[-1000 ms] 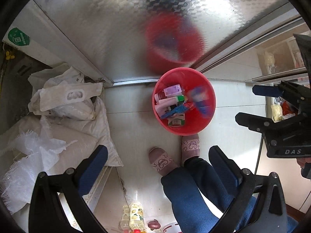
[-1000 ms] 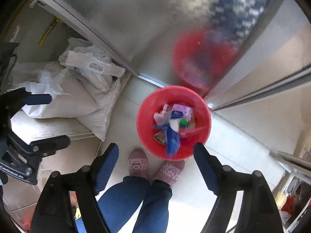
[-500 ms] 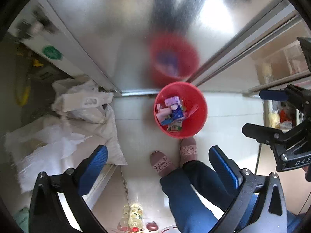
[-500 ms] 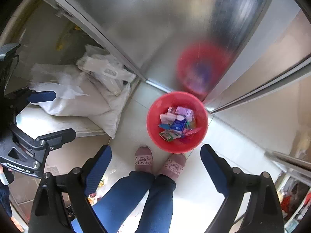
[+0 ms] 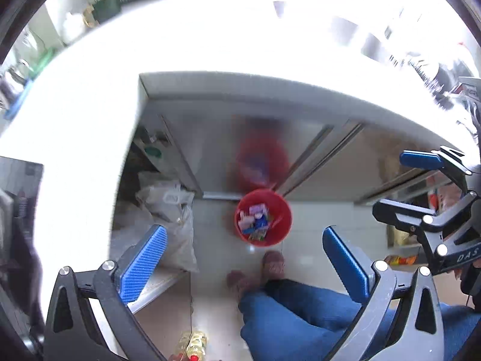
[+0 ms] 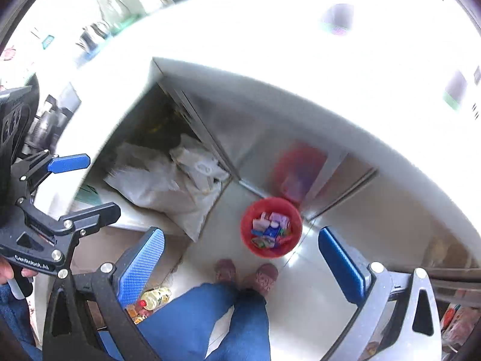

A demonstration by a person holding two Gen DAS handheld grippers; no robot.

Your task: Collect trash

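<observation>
A wide white table (image 5: 270, 60), overexposed and bare where it shows, fills the upper half of both views. Beneath its edge, metal cabinet doors (image 6: 255, 138) mirror a red blur. White sacks (image 6: 168, 180) lie slumped by the cabinet. The person's blue trouser legs (image 5: 300, 316) and pink slippers (image 6: 261, 273) stand on the pale floor. The red bucket (image 5: 282, 207) sits just ahead of the slippers, holding the wrappers (image 6: 270, 231). The left tool (image 5: 243, 264) is spread, empty. The right tool (image 6: 240, 258) has just been opening and is spread with nothing between its jaws.

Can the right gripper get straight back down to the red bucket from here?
Probably yes. The right gripper hangs open and empty high above the red bucket, with only bare floor between; the person's slippers stand just beside it.
</observation>
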